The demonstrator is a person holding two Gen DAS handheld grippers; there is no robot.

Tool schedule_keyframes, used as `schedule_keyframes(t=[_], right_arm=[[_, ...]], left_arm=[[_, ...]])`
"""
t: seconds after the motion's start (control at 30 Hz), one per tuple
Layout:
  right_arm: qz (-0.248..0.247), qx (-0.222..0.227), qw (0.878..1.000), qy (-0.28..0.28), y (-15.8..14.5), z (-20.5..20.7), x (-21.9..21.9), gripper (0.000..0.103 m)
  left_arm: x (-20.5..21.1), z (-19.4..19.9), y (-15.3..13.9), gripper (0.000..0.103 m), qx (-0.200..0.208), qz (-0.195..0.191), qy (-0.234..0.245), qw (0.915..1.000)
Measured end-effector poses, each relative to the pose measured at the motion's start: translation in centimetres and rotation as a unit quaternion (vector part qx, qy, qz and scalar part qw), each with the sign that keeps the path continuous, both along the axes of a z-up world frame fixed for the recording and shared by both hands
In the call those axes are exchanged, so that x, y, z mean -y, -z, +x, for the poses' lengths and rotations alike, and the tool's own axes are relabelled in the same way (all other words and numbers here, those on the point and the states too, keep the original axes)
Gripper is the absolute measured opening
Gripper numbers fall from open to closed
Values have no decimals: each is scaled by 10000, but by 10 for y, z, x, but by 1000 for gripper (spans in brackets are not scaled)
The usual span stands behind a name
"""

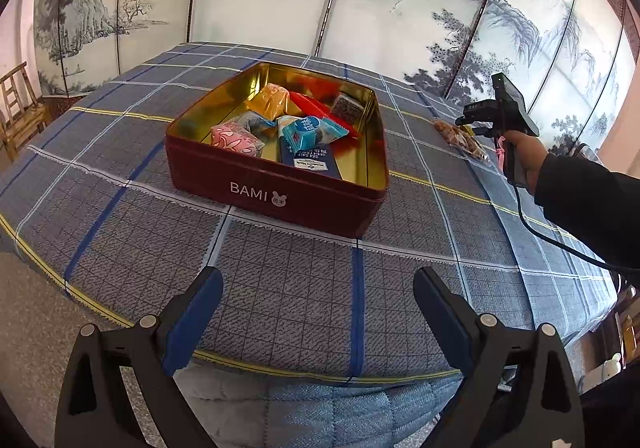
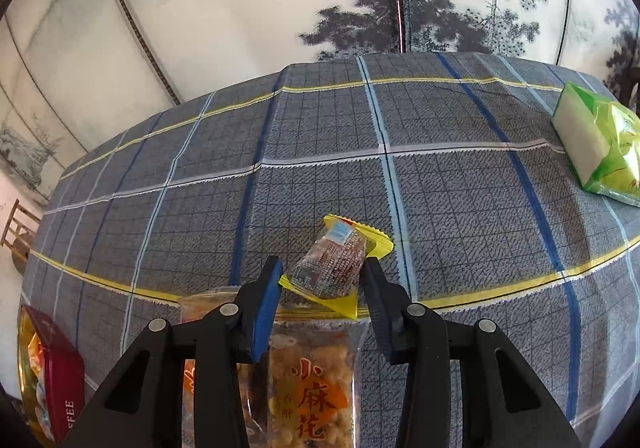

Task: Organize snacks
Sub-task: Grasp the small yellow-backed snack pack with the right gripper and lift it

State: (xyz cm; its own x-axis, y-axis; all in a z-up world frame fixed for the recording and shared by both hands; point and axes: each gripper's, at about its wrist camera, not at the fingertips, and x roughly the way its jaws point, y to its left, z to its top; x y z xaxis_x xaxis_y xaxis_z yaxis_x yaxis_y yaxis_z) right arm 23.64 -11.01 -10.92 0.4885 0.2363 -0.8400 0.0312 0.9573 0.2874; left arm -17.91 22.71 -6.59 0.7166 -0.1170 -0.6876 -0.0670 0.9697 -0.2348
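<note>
While the right gripper point(image 2: 322, 280) hung over the cloth point(image 2: 460, 184), its jaws had drawn in around a small yellow-edged snack point(image 2: 334, 264); the right pad touched the wrapper, the left blue pad looked just short of it, so the grip did not seem complete. Under the fingers, nearer the camera, lay a clear bag point(image 2: 308, 388) of fried twists, and far off to the right a green packet point(image 2: 600, 152). The step in hand looked like the pick-up; next would come a firm close, a lift, and a carry to the tin point(image 1: 280, 188). The left gripper point(image 1: 318, 296), jaws wide apart and empty, hovered short of that tin, which already held several wrapped snacks point(image 1: 280, 120).
</note>
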Motion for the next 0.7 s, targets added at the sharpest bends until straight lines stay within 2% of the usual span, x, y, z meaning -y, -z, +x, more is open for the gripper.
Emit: schedule_keyframes(t=[0.1,0.33,0.6,0.7], right_arm=[[-239,222,9995,-32,-12,-7,-1,38],[-739,1071,9909,-346,-72,-40,-3,38],[-1315,1997,9686,-676,-140,-98,-18,38],[-1359,2211,9631,-715,-157,-115,-25,38]], left_arm=[[2,-3,-2,94,41,-16,5,10000],[22,-17,-11,94,130,109,131,9998],[46,-29,-21,94,236,266,248,9991],[50,-31,-24,94,265,328,265,9988]])
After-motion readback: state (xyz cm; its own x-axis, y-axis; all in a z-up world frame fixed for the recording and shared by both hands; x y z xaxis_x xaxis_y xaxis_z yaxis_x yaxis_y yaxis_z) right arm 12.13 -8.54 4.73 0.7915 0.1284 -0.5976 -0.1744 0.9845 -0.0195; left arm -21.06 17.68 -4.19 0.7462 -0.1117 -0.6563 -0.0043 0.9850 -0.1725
